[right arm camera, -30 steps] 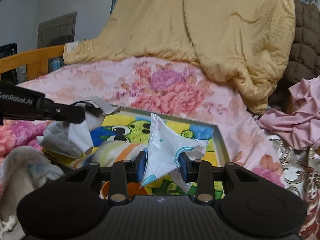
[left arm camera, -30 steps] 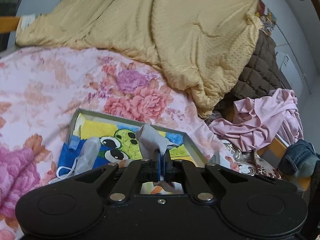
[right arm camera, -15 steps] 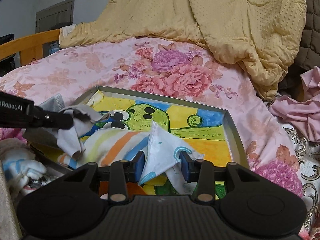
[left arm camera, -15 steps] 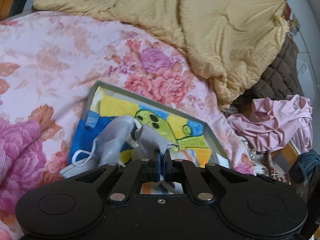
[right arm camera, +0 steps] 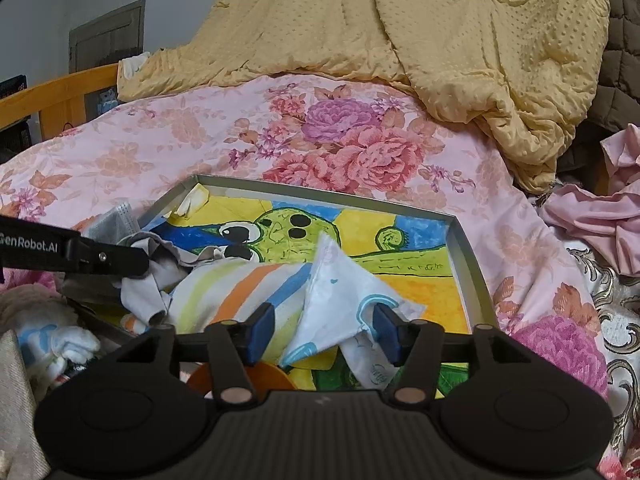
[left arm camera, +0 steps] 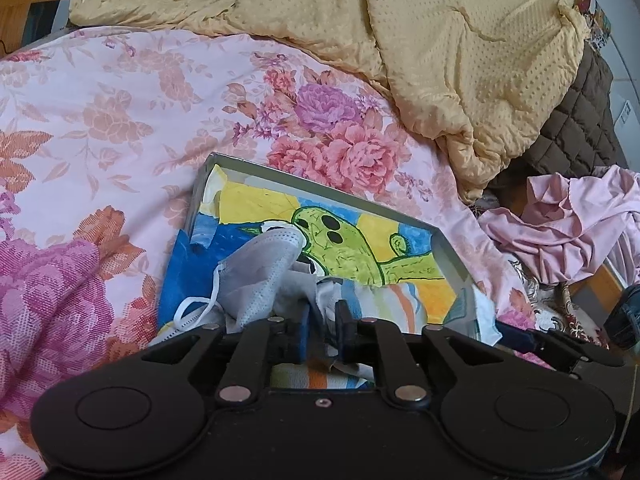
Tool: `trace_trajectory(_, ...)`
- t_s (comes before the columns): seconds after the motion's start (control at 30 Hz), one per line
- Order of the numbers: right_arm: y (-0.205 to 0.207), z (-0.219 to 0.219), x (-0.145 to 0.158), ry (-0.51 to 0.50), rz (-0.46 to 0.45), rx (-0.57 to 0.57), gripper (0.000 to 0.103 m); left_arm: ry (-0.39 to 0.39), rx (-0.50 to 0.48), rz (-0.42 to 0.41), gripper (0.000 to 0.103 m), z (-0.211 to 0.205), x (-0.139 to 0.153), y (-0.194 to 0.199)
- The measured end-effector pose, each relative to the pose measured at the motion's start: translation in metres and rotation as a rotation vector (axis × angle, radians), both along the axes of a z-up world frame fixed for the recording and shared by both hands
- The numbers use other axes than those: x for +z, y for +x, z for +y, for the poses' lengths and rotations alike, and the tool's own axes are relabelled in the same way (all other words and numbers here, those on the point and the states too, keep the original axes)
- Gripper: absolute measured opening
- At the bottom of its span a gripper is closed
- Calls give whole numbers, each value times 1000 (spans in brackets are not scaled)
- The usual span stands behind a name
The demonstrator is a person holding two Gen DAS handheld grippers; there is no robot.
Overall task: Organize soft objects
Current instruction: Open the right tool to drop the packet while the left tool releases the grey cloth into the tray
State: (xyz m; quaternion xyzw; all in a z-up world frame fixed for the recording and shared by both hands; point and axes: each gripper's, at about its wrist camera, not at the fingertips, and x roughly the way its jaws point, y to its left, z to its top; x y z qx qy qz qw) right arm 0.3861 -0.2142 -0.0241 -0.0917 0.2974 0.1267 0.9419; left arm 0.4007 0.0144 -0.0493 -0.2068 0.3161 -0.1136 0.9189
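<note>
**Two grippers over the tray, both with fingers apart**

Two sets of fingers stand parted. My left gripper (left arm camera: 320, 320) has a narrow gap between its blue pads, with grey cloth (left arm camera: 296, 284) bunched just in front; I cannot tell whether the pads touch it. My right gripper (right arm camera: 322, 326) is spread wide, and the white printed cloth (right arm camera: 344, 300) sits loose between its fingers, gripped by neither.

Outward from there, everything lies in the metal tray (right arm camera: 466, 252) with its cartoon-painted floor. At the tray's near side rests a striped cloth (right arm camera: 236, 292); toward its left edge lies a grey face mask (left arm camera: 256, 268) with its white ear loop trailing over the rim. I judge these pieces delivered. Still outside, well beyond the tray's right wall, a pink garment (left arm camera: 576, 216) lies crumpled, and a yellow blanket (left arm camera: 440, 40) is heaped past the far rim, so plenty seems left.

Near the tray's left corner, a fluffy white-and-blue item (right arm camera: 60, 344) is cut off by my gripper body; I cannot identify it.
</note>
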Motion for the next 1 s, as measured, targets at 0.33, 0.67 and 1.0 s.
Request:
trace_trajectory(0.33,-2,-2,8,19,12,7,82,24,0,-18,27,-4,7,-5)
trace_trajectory(0.67,-13,-6,22,41,-29,-12,92,51,-6,-57,42,-7,16,-12)
trace_trajectory(1.0,-44,-19,52,74,-128,-47,102,127,7,-172,81,-14,44,-42)
